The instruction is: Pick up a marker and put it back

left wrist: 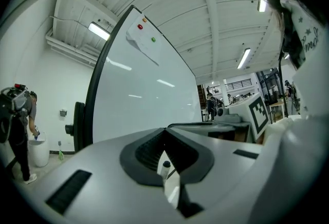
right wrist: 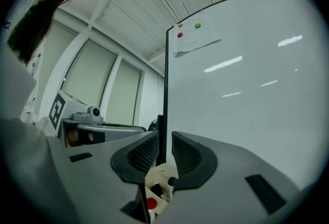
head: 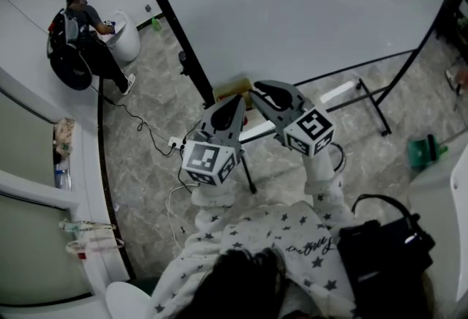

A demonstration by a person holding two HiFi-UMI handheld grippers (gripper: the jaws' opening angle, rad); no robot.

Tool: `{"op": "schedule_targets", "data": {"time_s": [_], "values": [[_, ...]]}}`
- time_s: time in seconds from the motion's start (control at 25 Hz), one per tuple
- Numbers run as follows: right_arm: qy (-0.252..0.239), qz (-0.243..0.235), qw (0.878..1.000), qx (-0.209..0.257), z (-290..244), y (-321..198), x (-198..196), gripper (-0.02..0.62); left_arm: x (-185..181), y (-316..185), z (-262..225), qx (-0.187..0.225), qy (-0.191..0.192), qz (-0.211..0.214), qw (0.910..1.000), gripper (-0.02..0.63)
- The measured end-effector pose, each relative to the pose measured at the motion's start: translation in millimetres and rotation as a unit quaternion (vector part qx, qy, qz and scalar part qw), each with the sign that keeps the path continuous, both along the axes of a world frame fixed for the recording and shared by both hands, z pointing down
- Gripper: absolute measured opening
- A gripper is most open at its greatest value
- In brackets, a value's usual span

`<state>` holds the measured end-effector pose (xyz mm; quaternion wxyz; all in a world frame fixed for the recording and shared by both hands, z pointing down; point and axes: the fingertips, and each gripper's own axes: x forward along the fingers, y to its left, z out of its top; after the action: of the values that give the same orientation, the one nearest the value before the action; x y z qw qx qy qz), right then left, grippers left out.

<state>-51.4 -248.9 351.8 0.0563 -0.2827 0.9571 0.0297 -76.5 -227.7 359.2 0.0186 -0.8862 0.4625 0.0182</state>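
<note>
A small tan box (head: pixel 231 85) of markers sits at the foot of the whiteboard (head: pixel 292 3). In the right gripper view the box (right wrist: pixel 163 172) shows a red marker cap (right wrist: pixel 151 203) and a black marker cap (right wrist: pixel 171 181) low between the jaws. My right gripper (right wrist: pixel 164 138) is open; only the board's black frame edge shows in the gap. In the head view my right gripper (head: pixel 257 91) points at the box. My left gripper (head: pixel 238 99) is beside it, jaws together. In the left gripper view my left gripper (left wrist: pixel 166 130) looks shut, and a black-capped white marker (left wrist: pixel 165 167) shows below the pads.
The whiteboard stand's legs (head: pixel 365 98) spread over the tiled floor. A power strip and cable (head: pixel 175 142) lie at the left. A person (head: pixel 84 25) bends at a white bin (head: pixel 126 38) far left. A black bag (head: pixel 384 248) sits near right, a green object (head: pixel 423 151) beyond it.
</note>
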Motion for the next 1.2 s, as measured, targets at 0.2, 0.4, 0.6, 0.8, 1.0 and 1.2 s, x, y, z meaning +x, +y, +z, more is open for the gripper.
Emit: {"op": "schedule_targets", "data": {"time_s": [0.2,0.4,0.6,0.8,1.0,1.2], "values": [[0.007,-0.010,1.000,0.005,-16,10,-4,0.071,-1,4,-13,0.001,-0.003,0.004,1.0000,0.002],[0.002,-0.022,1.000,0.004,-23,17,-3,0.006,7,8,-28,0.014,-0.012,0.013,0.9997,0.002],[-0.007,-0.026,1.000,0.000,-30,20,-3,0.006,8,9,-36,0.018,-0.014,0.018,0.9996,0.002],[-0.009,-0.027,1.000,-0.002,-33,19,-2,0.005,11,9,-32,0.010,-0.008,0.031,0.9994,0.002],[-0.013,-0.027,1.000,-0.004,-32,19,-1,0.005,9,8,-27,0.005,-0.007,0.028,0.9996,0.002],[-0.014,-0.032,0.999,-0.005,-32,20,-3,0.005,7,9,-20,-0.003,0.013,0.032,0.9994,0.002]]}}
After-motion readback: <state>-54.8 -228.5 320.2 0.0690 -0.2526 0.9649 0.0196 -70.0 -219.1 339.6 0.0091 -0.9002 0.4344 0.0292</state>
